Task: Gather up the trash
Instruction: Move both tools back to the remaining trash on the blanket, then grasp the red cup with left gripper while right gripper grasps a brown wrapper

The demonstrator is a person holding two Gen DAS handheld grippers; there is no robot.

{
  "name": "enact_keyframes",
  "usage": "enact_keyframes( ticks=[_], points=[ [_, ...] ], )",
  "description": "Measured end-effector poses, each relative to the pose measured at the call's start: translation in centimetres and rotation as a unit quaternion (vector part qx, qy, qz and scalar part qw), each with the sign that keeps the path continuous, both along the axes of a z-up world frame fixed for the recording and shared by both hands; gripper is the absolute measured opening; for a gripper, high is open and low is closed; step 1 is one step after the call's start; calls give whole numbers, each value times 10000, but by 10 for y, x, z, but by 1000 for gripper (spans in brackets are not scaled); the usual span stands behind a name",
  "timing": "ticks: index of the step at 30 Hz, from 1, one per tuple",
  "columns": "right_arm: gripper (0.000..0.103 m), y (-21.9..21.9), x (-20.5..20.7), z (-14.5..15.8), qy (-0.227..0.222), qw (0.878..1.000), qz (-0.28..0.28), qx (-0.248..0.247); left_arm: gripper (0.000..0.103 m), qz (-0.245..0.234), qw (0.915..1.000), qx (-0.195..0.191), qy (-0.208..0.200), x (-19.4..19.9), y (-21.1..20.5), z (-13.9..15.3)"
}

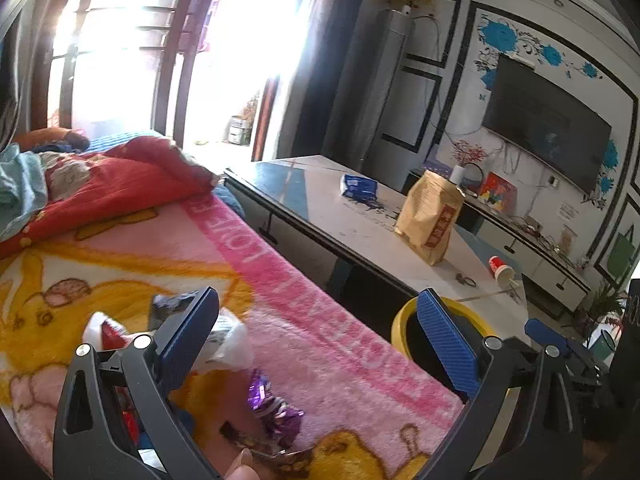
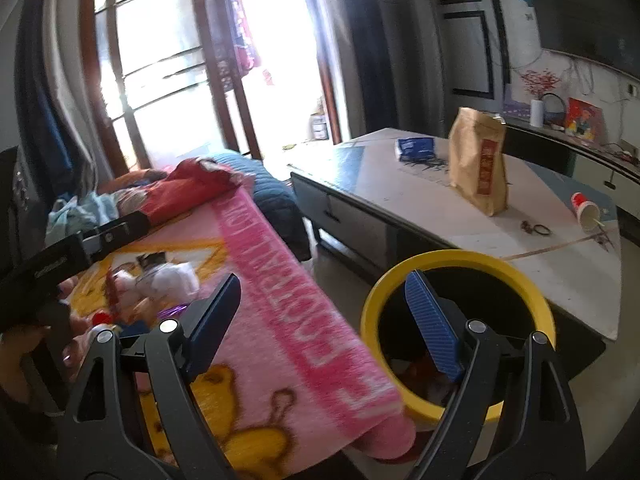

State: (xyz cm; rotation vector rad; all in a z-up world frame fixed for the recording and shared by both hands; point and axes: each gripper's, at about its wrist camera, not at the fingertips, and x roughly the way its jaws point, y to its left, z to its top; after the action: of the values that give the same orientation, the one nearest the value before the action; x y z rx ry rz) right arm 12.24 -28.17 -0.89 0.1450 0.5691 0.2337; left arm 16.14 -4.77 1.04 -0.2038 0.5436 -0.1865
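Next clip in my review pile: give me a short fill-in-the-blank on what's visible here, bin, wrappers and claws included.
1. The bin beside the bed has a ____ rim.
2. The purple wrapper lies on the ____ blanket.
3. On the low table, the brown paper bag stands upright while the red paper cup lies on its ____.
4. The right claw holds nothing; its jaws are ____.

Answers: yellow; pink; side; open

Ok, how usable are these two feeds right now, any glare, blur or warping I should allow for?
Left wrist view: the window is blown out white, and the fisheye bends the table edge; the purple wrapper stays sharp. Right wrist view: same glare, plus smear on the pink blanket; the yellow bin rim is clear.
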Motion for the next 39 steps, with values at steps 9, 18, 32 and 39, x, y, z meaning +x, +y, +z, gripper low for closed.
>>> enact_keyframes(
  ticks=[9, 18, 32, 39],
  points=[
    [76, 36, -8, -5, 90, 9989, 463, -77, 96, 420, 9990, -54, 106, -13, 37, -6],
    [76, 74, -14, -14, 218, 9944, 1000, -247, 96, 928, 9955, -80, 152, -28, 83, -7],
    [76, 110, -10, -37, 571, 9872, 1396, -514, 96, 1515, 9866, -280, 541, -55, 137, -27],
    [76, 124, -6, -47, 640, 9842, 1508, -666, 96, 1648, 9775, -795, 1051, -69, 160, -54]
  ],
)
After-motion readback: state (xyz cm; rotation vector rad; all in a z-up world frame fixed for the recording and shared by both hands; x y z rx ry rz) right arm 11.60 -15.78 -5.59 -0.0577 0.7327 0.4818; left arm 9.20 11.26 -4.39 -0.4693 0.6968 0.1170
